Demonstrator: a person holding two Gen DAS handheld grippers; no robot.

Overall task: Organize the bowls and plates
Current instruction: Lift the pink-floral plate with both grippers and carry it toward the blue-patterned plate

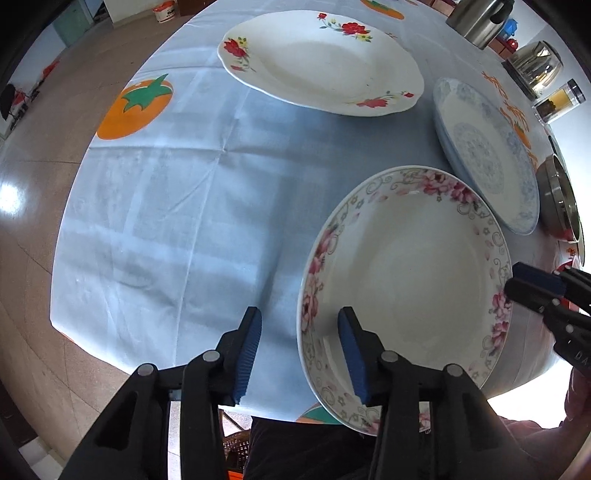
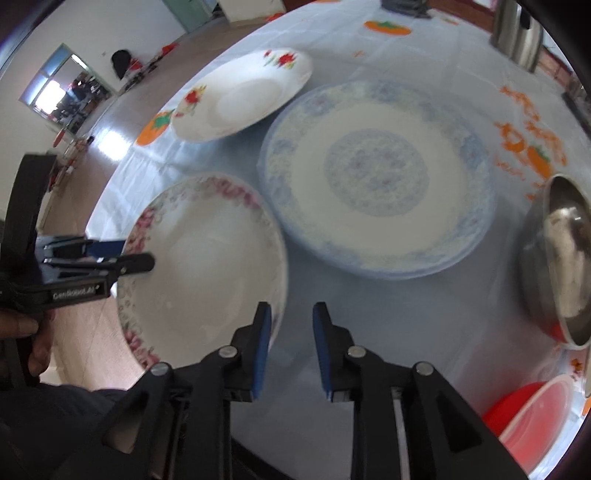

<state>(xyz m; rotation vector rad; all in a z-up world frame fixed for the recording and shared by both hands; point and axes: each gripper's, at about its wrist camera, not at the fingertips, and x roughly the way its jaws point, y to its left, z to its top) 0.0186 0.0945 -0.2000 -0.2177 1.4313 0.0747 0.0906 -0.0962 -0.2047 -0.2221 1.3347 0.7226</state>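
Blue-clothed tabletop (image 1: 177,206) with orange fruit prints. Pink-flowered plate (image 1: 406,280) hanging over the near edge, likely for easier gripping. Left claw (image 1: 299,354) half open astride its rim, pads not pressing. Right claw (image 2: 291,350) narrowly open, empty, beside the opposite rim. Blue-patterned plate (image 2: 376,177) just beyond; red-flowered plate (image 1: 321,59) toward the far edge.

Looks like a home dining room. Round table under a pale blue tablecloth (image 1: 177,192) printed with orange persimmons, laid with flowered white ceramic plates (image 1: 321,62). Steel kettles (image 1: 480,18) and a glass jar (image 1: 559,99) along the far edge. Glossy tan tiled floor (image 1: 40,155), white walls, a bright window (image 2: 62,88) beyond.
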